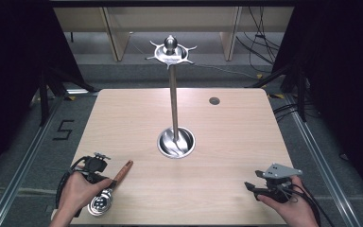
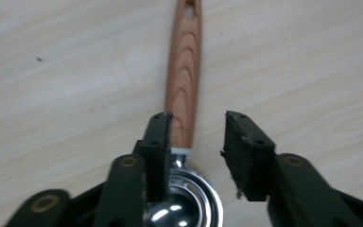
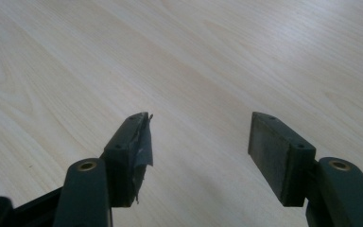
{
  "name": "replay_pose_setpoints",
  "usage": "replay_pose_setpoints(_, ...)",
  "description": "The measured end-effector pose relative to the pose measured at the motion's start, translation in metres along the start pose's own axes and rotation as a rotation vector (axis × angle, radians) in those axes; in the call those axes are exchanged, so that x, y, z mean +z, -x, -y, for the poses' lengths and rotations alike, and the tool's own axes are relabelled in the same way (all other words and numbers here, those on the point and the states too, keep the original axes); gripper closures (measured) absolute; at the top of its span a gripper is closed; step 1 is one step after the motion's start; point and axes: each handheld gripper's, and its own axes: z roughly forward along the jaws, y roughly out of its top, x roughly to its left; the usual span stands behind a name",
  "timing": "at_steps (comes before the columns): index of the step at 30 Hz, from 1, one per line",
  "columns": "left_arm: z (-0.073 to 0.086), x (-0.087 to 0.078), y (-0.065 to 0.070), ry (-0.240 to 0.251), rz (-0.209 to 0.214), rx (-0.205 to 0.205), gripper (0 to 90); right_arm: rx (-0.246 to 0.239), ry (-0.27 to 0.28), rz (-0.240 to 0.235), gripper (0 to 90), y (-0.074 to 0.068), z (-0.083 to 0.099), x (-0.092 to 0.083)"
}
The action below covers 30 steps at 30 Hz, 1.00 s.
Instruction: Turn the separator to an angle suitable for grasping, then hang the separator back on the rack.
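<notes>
Here the work in hand looks like the pick-up of a wooden-handled measuring scoop (image 2: 183, 90), which lies flat on the wooden table (image 1: 246, 127) at its near left corner, steel bowl toward the person and handle pointing away and to the right, toward the stand. The left gripper (image 2: 197, 142) sits low over the neck of the scoop, where the pale collar joins handle to bowl; its jaws stand apart, the left pad touching or just beside the handle's side and the other pad well clear of it, so the handle lies off-centre in the gap and nothing is clamped yet. In the high view the left hand (image 1: 80, 191) covers part of the scoop. The right gripper (image 1: 260, 188) rests idle near the table's near right corner, its jaws wide apart over bare wood. At the table's middle stands a steel utensil stand (image 1: 174, 94), a round dished base with a tall post and a crown of hooks on top, and the hole in the handle's far end suggests the scoop is meant for one of them. My judgement is that the grasp step is under way: the next move calls for shifting the left gripper sideways to centre the handle, then closing firmly before any lift, since a round, smooth handle pinched off-centre may roll or slip.
</notes>
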Motion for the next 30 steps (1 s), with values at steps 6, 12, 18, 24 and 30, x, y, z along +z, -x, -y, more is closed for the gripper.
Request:
replay_pose_setpoints(6,-0.003,0.003,-0.008,0.007,-0.036,0.028,48.5,0.018,-0.002,0.002,40.0,-0.002,-0.001,0.000)
replay_pose_setpoints(12,-0.010,0.008,-0.008,-0.054,-0.038,0.024,45.9,0.007,-0.005,-0.002,40.0,0.000,-0.002,0.001)
replay_pose_setpoints(18,-0.030,0.018,-0.003,-0.100,-0.039,0.051,45.9,-0.011,0.002,0.001,40.0,0.002,-0.001,0.000)
replay_pose_setpoints(24,-0.042,0.028,0.001,-0.169,-0.081,0.013,49.2,-0.002,0.008,0.001,39.9,0.001,-0.002,-0.002)
replay_pose_setpoints(30,-0.045,0.035,0.003,-0.214,-0.063,0.027,51.5,0.027,-0.014,-0.006,39.9,-0.001,-0.002,-0.001)
